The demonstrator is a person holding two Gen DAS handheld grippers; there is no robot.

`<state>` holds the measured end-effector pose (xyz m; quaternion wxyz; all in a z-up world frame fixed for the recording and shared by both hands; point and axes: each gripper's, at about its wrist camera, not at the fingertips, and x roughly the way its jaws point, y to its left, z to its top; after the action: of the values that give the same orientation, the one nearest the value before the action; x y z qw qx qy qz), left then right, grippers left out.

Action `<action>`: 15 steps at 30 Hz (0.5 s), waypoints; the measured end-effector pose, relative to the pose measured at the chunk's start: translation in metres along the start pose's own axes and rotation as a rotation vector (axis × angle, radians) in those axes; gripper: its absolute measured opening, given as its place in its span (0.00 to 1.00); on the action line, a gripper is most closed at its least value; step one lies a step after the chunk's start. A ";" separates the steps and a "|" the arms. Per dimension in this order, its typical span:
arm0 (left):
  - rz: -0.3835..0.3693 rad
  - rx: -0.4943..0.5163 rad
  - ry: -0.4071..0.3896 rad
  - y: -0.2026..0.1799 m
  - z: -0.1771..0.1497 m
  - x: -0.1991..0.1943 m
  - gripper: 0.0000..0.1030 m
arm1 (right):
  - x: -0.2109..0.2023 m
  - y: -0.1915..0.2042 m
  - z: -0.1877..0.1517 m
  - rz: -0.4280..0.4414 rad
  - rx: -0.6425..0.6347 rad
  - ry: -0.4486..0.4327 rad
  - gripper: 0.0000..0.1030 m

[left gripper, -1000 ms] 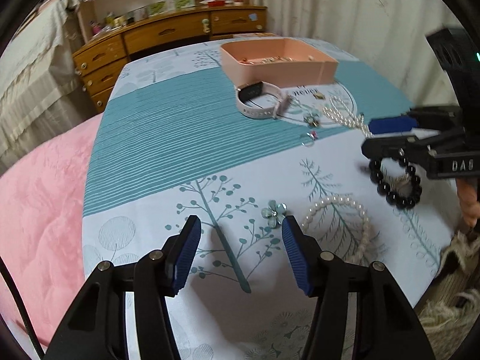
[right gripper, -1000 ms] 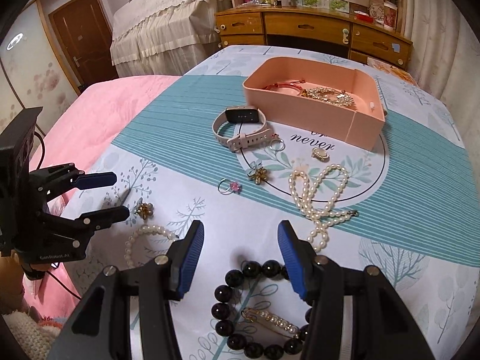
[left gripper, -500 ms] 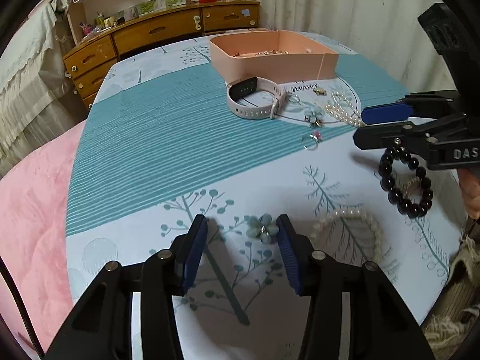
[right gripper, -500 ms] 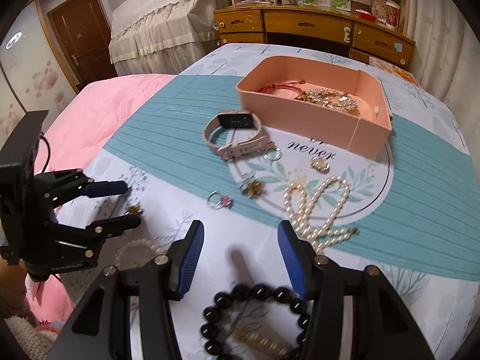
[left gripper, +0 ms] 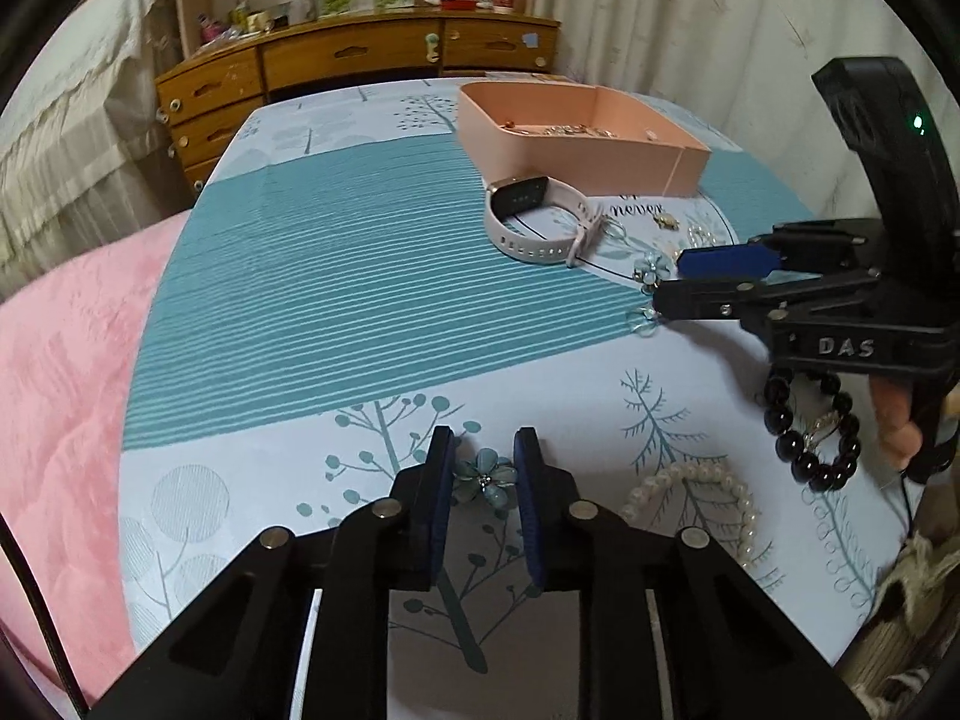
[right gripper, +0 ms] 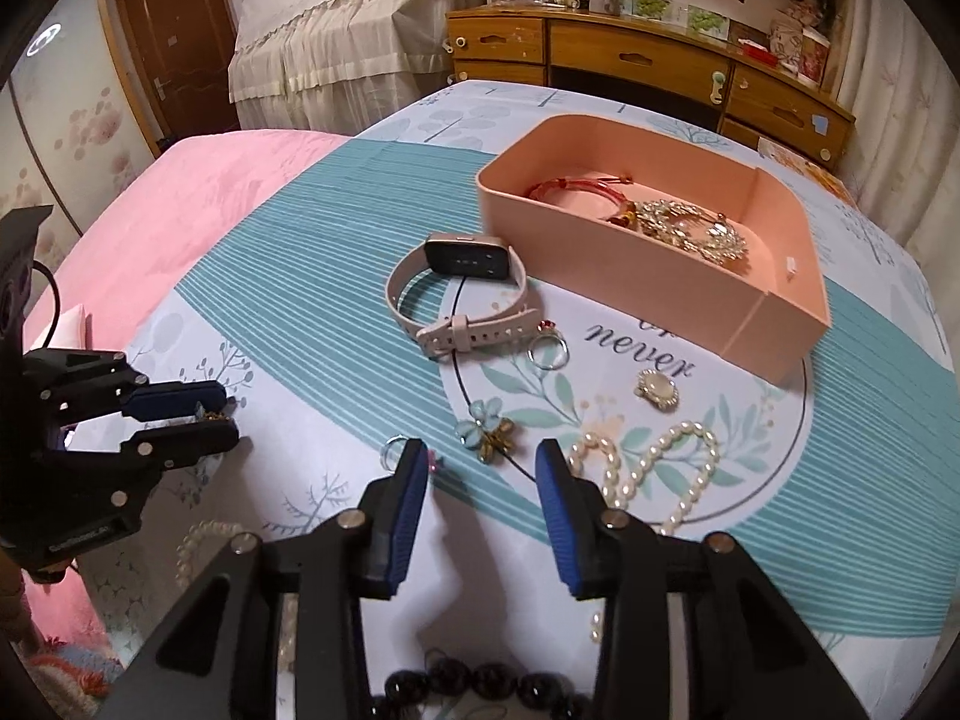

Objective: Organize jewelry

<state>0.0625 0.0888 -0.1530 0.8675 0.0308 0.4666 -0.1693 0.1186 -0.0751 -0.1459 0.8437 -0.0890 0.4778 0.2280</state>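
A teal flower brooch (left gripper: 485,480) lies on the printed tablecloth between the blue pads of my left gripper (left gripper: 485,450). Its jaws are closing and the petals touch both pads. My right gripper (right gripper: 480,456) hovers over the cloth with its jaws closing and nothing between them. A pair of small flower pieces (right gripper: 487,431) lies just past its tips, and a ring with a pink stone (right gripper: 393,450) sits beside its left finger. From the left wrist, the right gripper (left gripper: 672,282) shows at the right. The pink box (right gripper: 630,264) holds a red cord and sparkly pieces.
Loose on the cloth are a pale wristwatch (right gripper: 462,294), a silver ring (right gripper: 549,354), an oval brooch (right gripper: 657,390), a pearl necklace (right gripper: 654,456), a pearl bracelet (left gripper: 696,492) and a black bead bracelet (left gripper: 810,438). A pink blanket (left gripper: 60,390) lies at the left and a wooden dresser (right gripper: 636,60) stands behind.
My left jaws have narrowed onto the flower brooch. The right gripper has moved forward past the black bead bracelet toward the small flower pieces, and its jaws have narrowed.
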 end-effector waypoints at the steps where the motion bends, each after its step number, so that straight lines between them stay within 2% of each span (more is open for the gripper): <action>1: 0.002 -0.003 -0.002 0.000 -0.001 0.000 0.18 | 0.001 0.000 0.001 -0.003 -0.001 -0.001 0.33; 6: 0.006 -0.005 -0.004 -0.003 -0.003 -0.001 0.18 | 0.003 0.002 0.005 -0.020 -0.020 -0.015 0.32; 9: 0.003 -0.019 -0.004 -0.002 -0.003 -0.002 0.17 | 0.004 0.000 0.006 0.014 -0.014 -0.015 0.25; 15: -0.008 -0.041 -0.005 0.000 -0.004 -0.002 0.17 | 0.004 -0.010 0.006 0.068 0.031 -0.005 0.23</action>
<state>0.0584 0.0906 -0.1531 0.8685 0.0106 0.4680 -0.1631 0.1299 -0.0807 -0.1469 0.8379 -0.0591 0.4820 0.2492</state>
